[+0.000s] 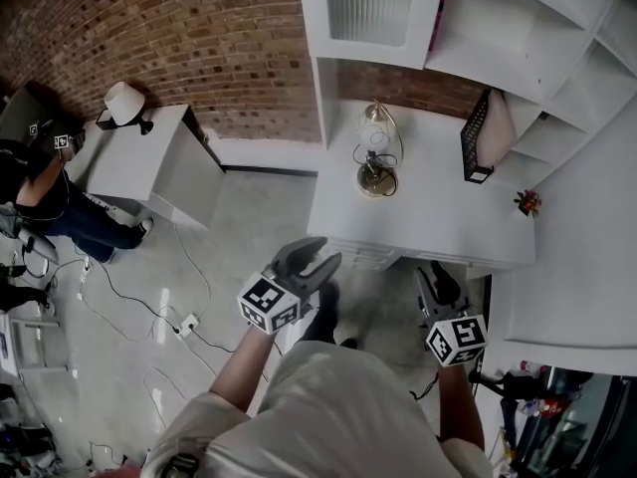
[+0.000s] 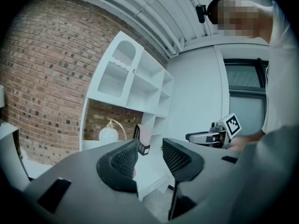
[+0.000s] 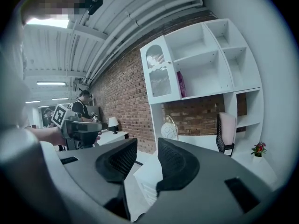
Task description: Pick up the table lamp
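The step in hand is being judged as the reach for the table lamp (image 1: pixel 375 155). It is standing on the white bench (image 1: pixel 438 217), below the shelf unit (image 1: pixel 518 28) and well ahead of both claws.

The left claw (image 2: pixel 150 157) is being held spread, with nothing between its pads. The right claw (image 3: pixel 147 154) is also being held apart and empty, and neither is touching the lamp. A good lift is probably being served by one claw pinching the thin hoop or stem near the base while the other steadies the foot. The globe is best being left alone, since it looks fragile and too round to pinch. The lamp should be kept upright as it is being raised.

A second lamp (image 1: pixel 123 102) with a pale cone shade is standing far off at the left on another white bench (image 1: pixel 139 157), well out of reach.

The nearer lamp is showing a pale round globe, probably glass, under a slim metal arc on a round, brassy foot. The bench top is looking smooth and matte. To the lamp's right a black mesh file holder (image 1: pixel 478 137) is standing upright, and a small sprig of red flowers (image 1: pixel 527 202) is sitting at the far right.
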